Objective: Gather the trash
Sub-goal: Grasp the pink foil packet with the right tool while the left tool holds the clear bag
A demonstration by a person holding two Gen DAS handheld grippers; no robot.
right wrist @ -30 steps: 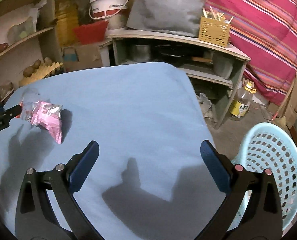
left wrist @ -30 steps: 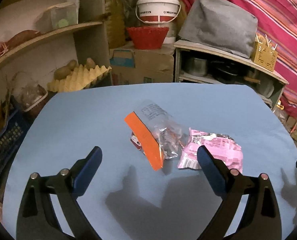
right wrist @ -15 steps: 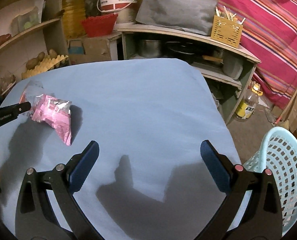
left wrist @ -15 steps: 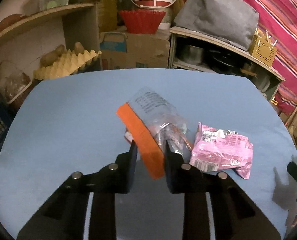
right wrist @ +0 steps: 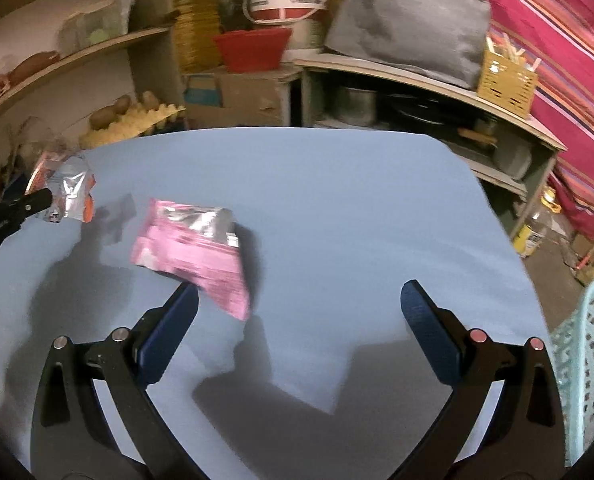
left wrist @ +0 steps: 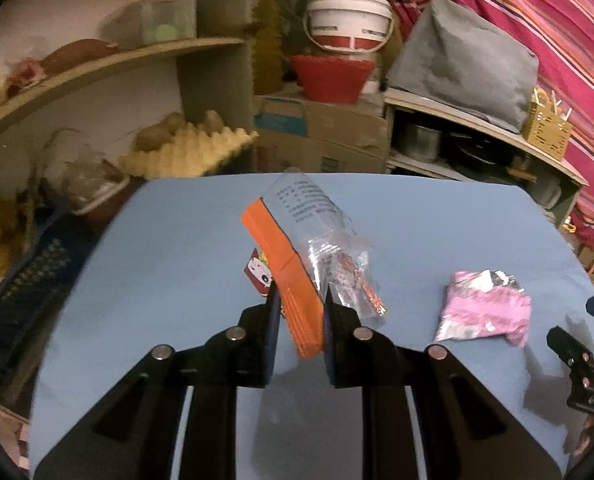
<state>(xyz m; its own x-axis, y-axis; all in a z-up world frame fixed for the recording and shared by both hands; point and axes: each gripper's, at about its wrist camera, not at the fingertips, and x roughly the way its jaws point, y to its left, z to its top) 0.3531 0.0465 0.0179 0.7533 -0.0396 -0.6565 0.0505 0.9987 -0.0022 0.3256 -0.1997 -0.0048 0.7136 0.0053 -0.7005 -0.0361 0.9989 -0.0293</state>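
Two pieces of trash show on the pale blue table top (right wrist: 337,208).

Item one: clear plastic wrapper with an orange strip and printed text (left wrist: 297,248). It stands tilted between the fingers of the left gripper (left wrist: 299,312), whose jaws are closing and already press on the orange strip from both sides. The wrapper's lower end hangs above the table surface; a small red-and-white printed patch shows behind it.

Item two: crumpled pink and silver foil packet (right wrist: 193,248). It lies flat on the table, apart from the first wrapper. The right gripper (right wrist: 297,320) hovers over the table with its jaws spread wide and nothing between them; its left finger tip is just beside the packet's near edge.

Containers:
- Light blue perforated plastic basket (right wrist: 589,360), at the right edge beside the table; its contents cannot be seen.
- White plastic bucket with a red band and wire handle (left wrist: 349,24), on the stack behind the table; contents hidden.
- Red ribbed bowl (left wrist: 331,80), under the bucket, on a brown cardboard box (left wrist: 321,132); contents hidden.
- Yellow egg tray (left wrist: 189,152), holding a few brown potatoes.
- Yellow slotted holder (right wrist: 505,76), on the wooden shelf unit, holding pale sticks.
- Grey fabric cover (right wrist: 409,20), draped over something on the same shelf.
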